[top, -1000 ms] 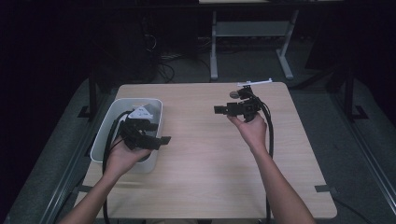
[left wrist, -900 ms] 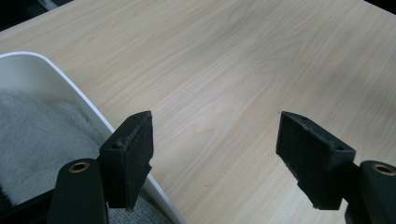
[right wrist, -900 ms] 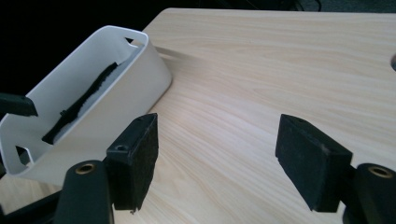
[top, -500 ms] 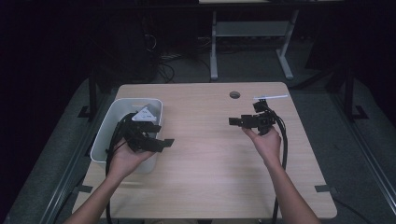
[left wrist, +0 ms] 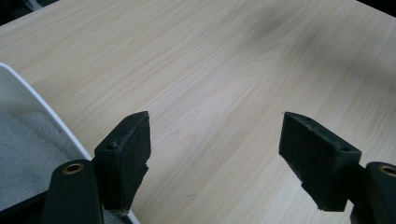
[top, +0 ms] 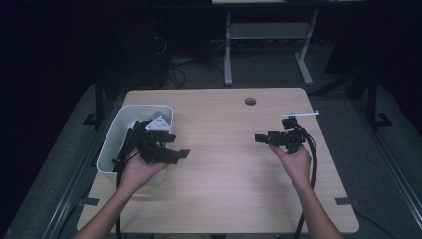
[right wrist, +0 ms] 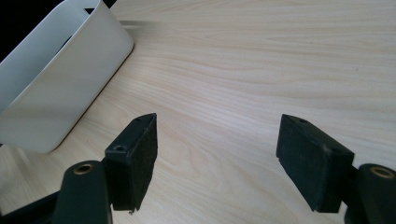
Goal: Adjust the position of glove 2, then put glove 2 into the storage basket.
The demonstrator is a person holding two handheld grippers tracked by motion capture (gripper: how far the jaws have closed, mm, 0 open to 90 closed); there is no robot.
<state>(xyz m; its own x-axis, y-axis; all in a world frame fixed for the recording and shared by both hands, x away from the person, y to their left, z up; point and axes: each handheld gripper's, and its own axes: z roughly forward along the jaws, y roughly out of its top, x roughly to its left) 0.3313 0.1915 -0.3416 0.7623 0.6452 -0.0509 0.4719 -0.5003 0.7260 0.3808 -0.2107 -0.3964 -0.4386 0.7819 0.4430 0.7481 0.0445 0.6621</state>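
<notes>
Grippers both hanging wide open w/ nothing in them: left gripper [top: 171, 149] by the white bin [top: 112, 149], right gripper [top: 268, 138] over bare table [top: 224, 174]. Probably idling; I'd keep them level.

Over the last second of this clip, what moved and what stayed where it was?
The right gripper drew back from the table's far edge toward the person and slightly outward; its jaws are open and empty now. The left gripper barely shifted, open beside the white bin. The bin and the wooden table stayed as they were. Nothing was taken hold of or let go.
</notes>
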